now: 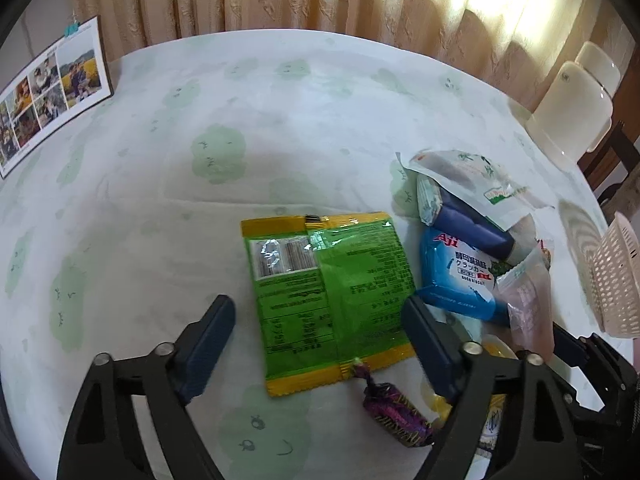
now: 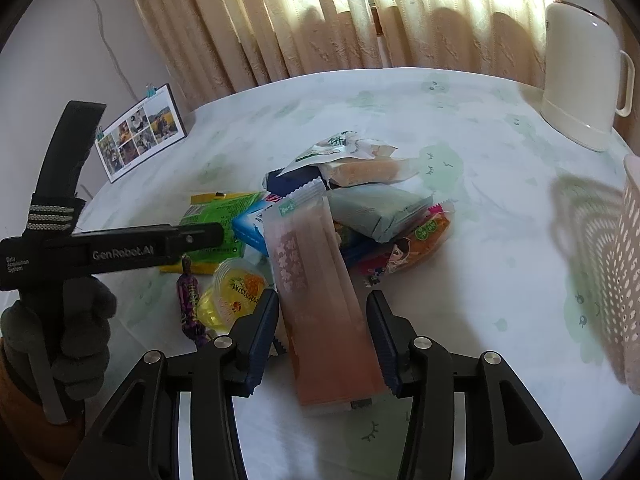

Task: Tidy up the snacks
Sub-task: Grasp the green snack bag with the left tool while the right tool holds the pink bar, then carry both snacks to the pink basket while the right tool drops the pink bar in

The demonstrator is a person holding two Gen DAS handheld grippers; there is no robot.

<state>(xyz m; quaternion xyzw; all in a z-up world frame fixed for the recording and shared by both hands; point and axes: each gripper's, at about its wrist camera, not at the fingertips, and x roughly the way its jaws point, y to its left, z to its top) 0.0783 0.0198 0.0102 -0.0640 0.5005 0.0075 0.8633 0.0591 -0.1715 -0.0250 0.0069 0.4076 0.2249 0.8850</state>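
Sorting: snacks lie in a heap on the table [image 1: 280,120], none in the basket [image 2: 628,272] yet, so the job looks barely begun.
Landmark: the green packet [image 1: 326,300], flat and printed side up, at the heap's left edge.
Left gripper [image 1: 316,344]: jaws wide, straddling the green packet without pressing it; probably lined up to close on it.
Right gripper [image 2: 322,332]: jaws partly open around the pink packet [image 2: 320,300], right of the green packet; pads look just clear, so nothing is held.
Candy [image 1: 396,416]: purple, touching the green packet's near edge.
Basket: far right of the green packet, likely the destination.
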